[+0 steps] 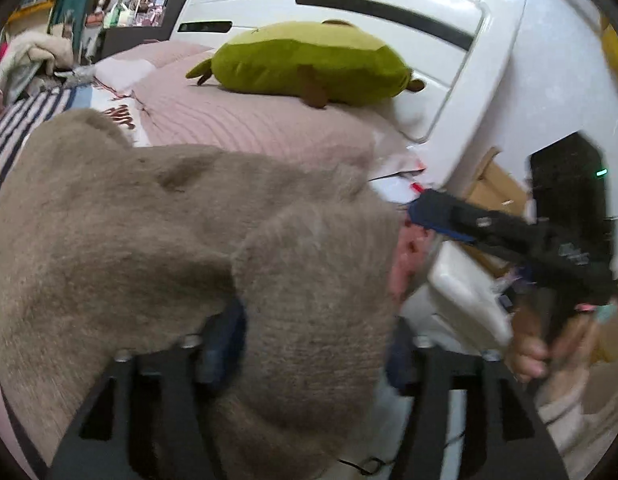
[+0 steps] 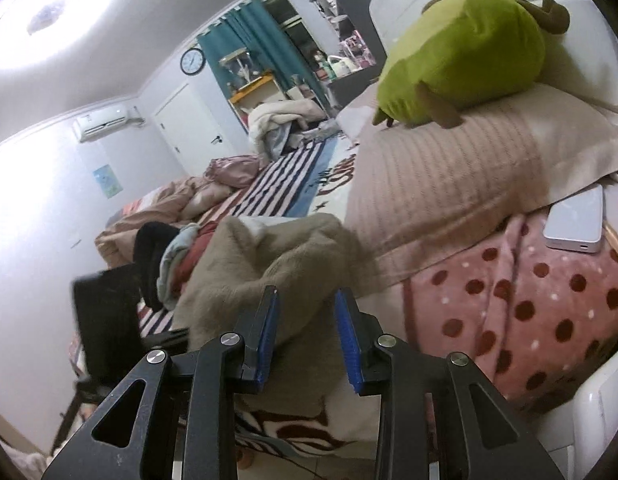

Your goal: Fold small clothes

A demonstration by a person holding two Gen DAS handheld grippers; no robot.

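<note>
A fuzzy tan garment [image 1: 181,240] fills most of the left wrist view and drapes over my left gripper [image 1: 309,344]. Its blue pads [image 1: 225,340] stand wide apart with a fold of the garment bulging between them, not pinched. The right gripper [image 1: 419,208] shows at the right of that view, held by a hand, its tip at the garment's edge. In the right wrist view my right gripper [image 2: 307,300] is open, its blue pads [image 2: 269,332] just short of the bunched tan garment [image 2: 269,264] on the bed.
A green plush toy [image 2: 465,56] lies on a pink ribbed pillow [image 2: 449,180]. A polka-dot pink blanket [image 2: 529,300] with a white power bank [image 2: 577,220] is at right. Several other clothes [image 2: 169,256] are piled behind the garment. A striped sheet [image 2: 285,184] covers the bed.
</note>
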